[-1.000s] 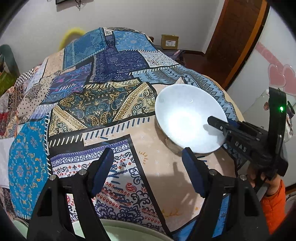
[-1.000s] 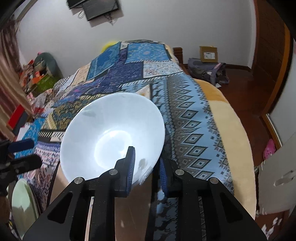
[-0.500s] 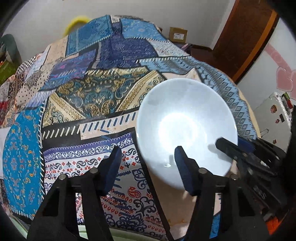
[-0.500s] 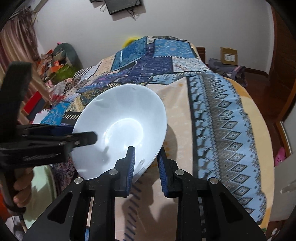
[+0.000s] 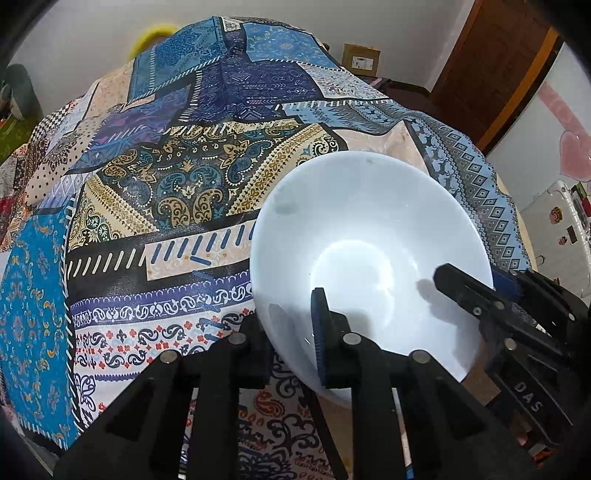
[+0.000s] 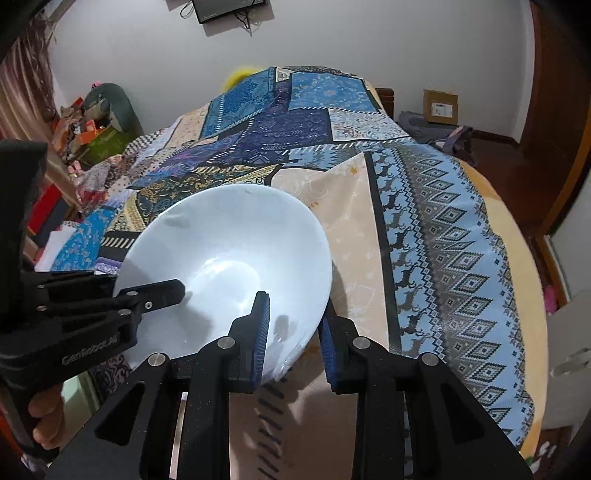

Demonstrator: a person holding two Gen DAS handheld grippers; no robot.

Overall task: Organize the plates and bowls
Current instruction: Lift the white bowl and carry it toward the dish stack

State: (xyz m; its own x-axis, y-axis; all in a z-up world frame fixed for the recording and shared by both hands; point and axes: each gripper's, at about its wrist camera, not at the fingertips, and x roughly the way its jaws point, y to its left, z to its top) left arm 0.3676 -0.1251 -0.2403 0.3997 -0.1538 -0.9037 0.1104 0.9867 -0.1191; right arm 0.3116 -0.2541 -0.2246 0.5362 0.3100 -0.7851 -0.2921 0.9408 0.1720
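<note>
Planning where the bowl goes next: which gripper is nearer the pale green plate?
Left. The left gripper, jaws just closed on the white bowl's rim, is by the pale green plate; the right gripper holds the rim's far side.

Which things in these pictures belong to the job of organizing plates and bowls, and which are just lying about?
Part of the job:
white bowl
left gripper, shut on its rim
right gripper, shut on its rim

Lying about:
patchwork bedspread
cardboard box
wall-mounted screen
</note>
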